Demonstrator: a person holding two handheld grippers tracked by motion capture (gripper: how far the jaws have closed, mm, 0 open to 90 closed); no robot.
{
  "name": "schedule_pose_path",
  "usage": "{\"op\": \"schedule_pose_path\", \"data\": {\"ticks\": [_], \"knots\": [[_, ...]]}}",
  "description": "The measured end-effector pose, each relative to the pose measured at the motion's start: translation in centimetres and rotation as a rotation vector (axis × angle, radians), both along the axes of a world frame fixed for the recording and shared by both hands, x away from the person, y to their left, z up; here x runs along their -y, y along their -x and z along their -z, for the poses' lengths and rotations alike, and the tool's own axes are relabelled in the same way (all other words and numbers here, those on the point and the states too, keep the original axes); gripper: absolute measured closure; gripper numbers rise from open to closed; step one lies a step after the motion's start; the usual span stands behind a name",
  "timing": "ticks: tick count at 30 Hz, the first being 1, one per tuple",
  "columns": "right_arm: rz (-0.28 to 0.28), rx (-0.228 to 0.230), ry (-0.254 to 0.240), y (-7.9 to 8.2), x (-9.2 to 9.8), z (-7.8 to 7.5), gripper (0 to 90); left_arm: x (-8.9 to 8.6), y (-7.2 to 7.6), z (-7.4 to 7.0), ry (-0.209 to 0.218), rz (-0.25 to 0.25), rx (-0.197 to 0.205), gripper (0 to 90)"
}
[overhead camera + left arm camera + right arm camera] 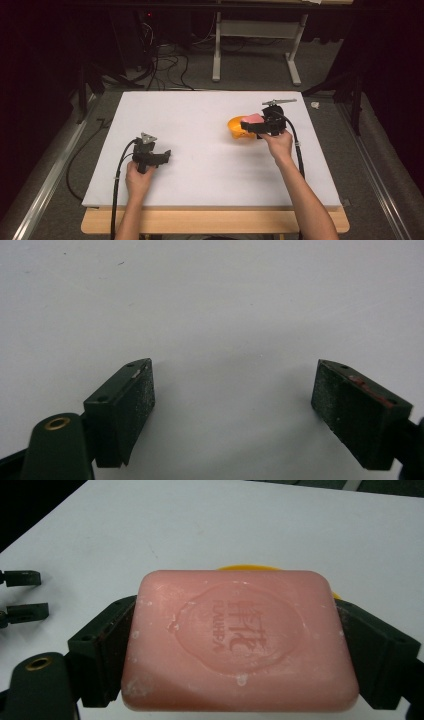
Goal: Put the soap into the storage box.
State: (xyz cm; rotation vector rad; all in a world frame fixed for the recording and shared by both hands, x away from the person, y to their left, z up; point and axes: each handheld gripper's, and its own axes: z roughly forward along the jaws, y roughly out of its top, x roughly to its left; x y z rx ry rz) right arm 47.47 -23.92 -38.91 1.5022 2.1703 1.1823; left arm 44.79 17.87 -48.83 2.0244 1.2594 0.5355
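Note:
A pink bar of soap [240, 640] with an embossed stamp sits flat between my right gripper's [235, 650] jaws, which are shut on its two short ends. In the high view that soap [253, 119] hangs just over an orange bowl [237, 129] at the right middle of the white board, held by my right gripper [252, 126]. A sliver of the orange bowl's rim [250, 568] peeks out behind the soap. My left gripper [168, 155] rests at the board's left front, open, its jaws [235, 400] wide apart over bare white surface.
The white board [200, 150] lies on a wooden table whose front edge [215, 221] shows below it. Cables trail from both grippers off the front. The left gripper's two fingertips [22, 594] appear far off at the left of the right gripper view.

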Motion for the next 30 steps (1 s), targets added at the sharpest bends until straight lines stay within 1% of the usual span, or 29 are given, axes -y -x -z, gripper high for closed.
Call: {"op": "schedule_pose_path", "data": {"ticks": [1,5,6,13,19,21,22,24,25,28,30], "knots": [[0.001,-0.007,-0.002,-0.1,0.0,0.0,13.5,0.0,0.0,0.0,0.0,0.0,0.0,17.9],[0.011,-0.014,0.014,-0.7,-0.3,0.2,13.5,0.0,0.0,0.0,0.0,0.0,0.0,17.8],[0.021,-0.019,0.023,-1.0,-0.4,0.2,13.5,0.0,0.0,0.0,0.0,-0.001,0.0,17.8],[0.036,-0.023,0.054,-1.7,-1.0,0.2,13.5,0.0,0.0,0.0,0.0,-0.002,0.001,17.8],[0.049,-0.05,0.081,-2.5,-1.6,0.6,13.5,0.0,0.0,0.0,0.0,-0.001,0.0,17.7],[0.051,-0.055,0.08,-2.6,-1.7,0.7,13.5,0.0,0.0,0.0,0.0,-0.002,0.001,17.7],[0.056,-0.069,0.08,-2.8,-1.8,0.8,13.5,0.0,0.0,0.0,0.0,-0.002,0.001,17.7],[0.057,-0.072,0.085,-2.9,-1.8,0.8,13.5,0.0,0.0,0.0,0.0,-0.001,0.0,17.7],[0.065,-0.084,0.089,-3.2,-2.0,1.0,13.5,0.0,0.0,0.0,0.0,-0.001,0.0,17.6],[0.069,-0.092,0.092,-3.4,-2.1,1.2,13.5,0.0,0.0,0.0,0.0,-0.001,0.0,17.6],[0.075,-0.102,0.103,-3.6,-2.3,1.3,13.5,0.0,0.0,0.0,0.0,-0.003,0.001,17.6]]}}
